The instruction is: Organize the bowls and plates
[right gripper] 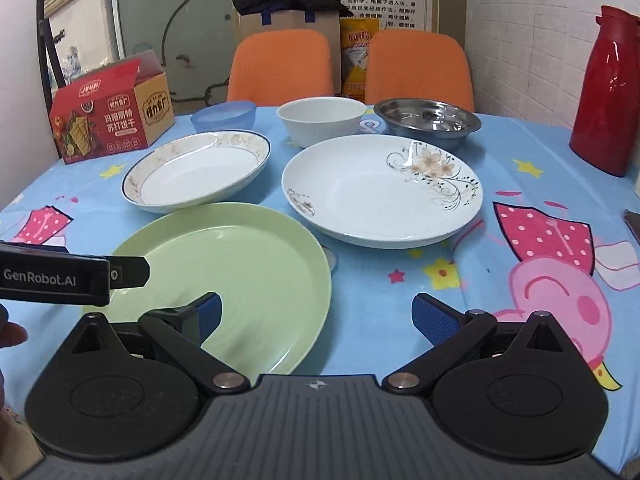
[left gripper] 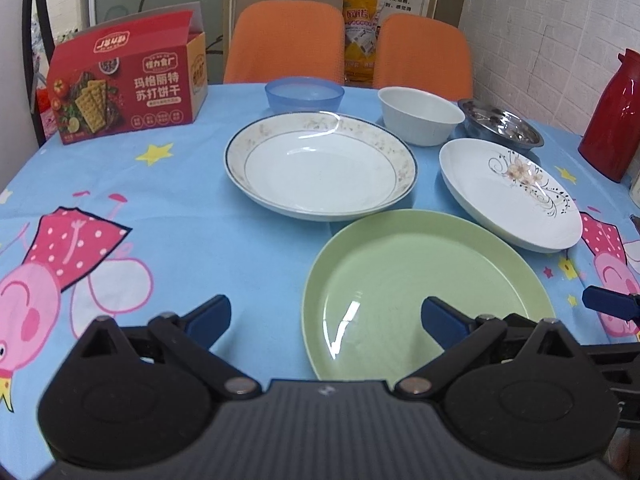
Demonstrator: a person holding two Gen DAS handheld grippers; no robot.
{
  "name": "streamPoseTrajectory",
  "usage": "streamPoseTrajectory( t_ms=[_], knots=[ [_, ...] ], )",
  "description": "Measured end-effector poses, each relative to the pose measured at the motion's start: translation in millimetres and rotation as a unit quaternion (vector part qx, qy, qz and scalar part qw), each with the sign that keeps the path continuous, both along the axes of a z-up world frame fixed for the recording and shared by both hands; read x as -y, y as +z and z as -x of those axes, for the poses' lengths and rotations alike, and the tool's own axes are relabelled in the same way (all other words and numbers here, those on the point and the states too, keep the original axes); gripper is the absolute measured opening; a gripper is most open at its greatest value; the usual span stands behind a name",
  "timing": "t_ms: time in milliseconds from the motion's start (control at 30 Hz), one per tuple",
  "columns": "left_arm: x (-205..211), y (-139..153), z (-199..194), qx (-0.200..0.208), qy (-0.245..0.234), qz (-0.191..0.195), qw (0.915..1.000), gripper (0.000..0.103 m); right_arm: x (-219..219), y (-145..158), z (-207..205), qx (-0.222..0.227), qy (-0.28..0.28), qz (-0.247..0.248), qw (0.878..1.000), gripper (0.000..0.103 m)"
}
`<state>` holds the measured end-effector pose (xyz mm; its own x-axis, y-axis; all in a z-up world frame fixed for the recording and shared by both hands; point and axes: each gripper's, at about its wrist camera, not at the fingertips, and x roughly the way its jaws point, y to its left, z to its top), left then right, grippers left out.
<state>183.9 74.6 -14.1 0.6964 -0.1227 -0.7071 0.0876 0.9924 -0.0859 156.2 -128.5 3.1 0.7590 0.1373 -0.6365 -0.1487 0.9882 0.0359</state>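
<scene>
A green plate (left gripper: 424, 292) (right gripper: 224, 276) lies nearest me. Behind it are a blue-rimmed white plate (left gripper: 320, 168) (right gripper: 196, 172) and a white plate with a flower print (left gripper: 508, 192) (right gripper: 380, 192). At the back stand a blue bowl (left gripper: 304, 94) (right gripper: 224, 116), a white bowl (left gripper: 420, 114) (right gripper: 320, 120) and a steel dish (left gripper: 500, 122) (right gripper: 426, 118). My left gripper (left gripper: 326, 320) is open and empty, its right finger over the green plate. My right gripper (right gripper: 316, 314) is open and empty, its left finger over the green plate's near edge.
A red cracker box (left gripper: 128, 84) (right gripper: 112, 120) stands at the back left. A red thermos (left gripper: 612, 116) (right gripper: 604, 96) stands at the right edge. Two orange chairs (left gripper: 284, 44) (right gripper: 416, 68) are behind the table. The tablecloth (left gripper: 160, 220) is blue with pig cartoons.
</scene>
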Motion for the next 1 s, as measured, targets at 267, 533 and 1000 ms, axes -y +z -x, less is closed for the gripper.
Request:
streamPoseTrajectory(
  t_ms=[267, 533, 1000],
  knots=[
    [8.4, -12.7, -13.9, -0.028, -0.026, -0.009, 0.9992, 0.083, -14.3, -15.6, -12.7, -0.024, 0.021, 0.004, 0.999, 0.103],
    [10.2, -13.1, -7.4, -0.013, -0.041, -0.015, 0.999, 0.071, -14.3, -17.9, -9.2, -0.005, 0.022, 0.003, 1.0, 0.103],
    [-16.1, 3.7, 21.2, 0.003, -0.004, -0.008, 1.0, 0.043, -40.6, -4.9, 14.7, 0.029, 0.046, -0.016, 0.998, 0.103]
  ],
)
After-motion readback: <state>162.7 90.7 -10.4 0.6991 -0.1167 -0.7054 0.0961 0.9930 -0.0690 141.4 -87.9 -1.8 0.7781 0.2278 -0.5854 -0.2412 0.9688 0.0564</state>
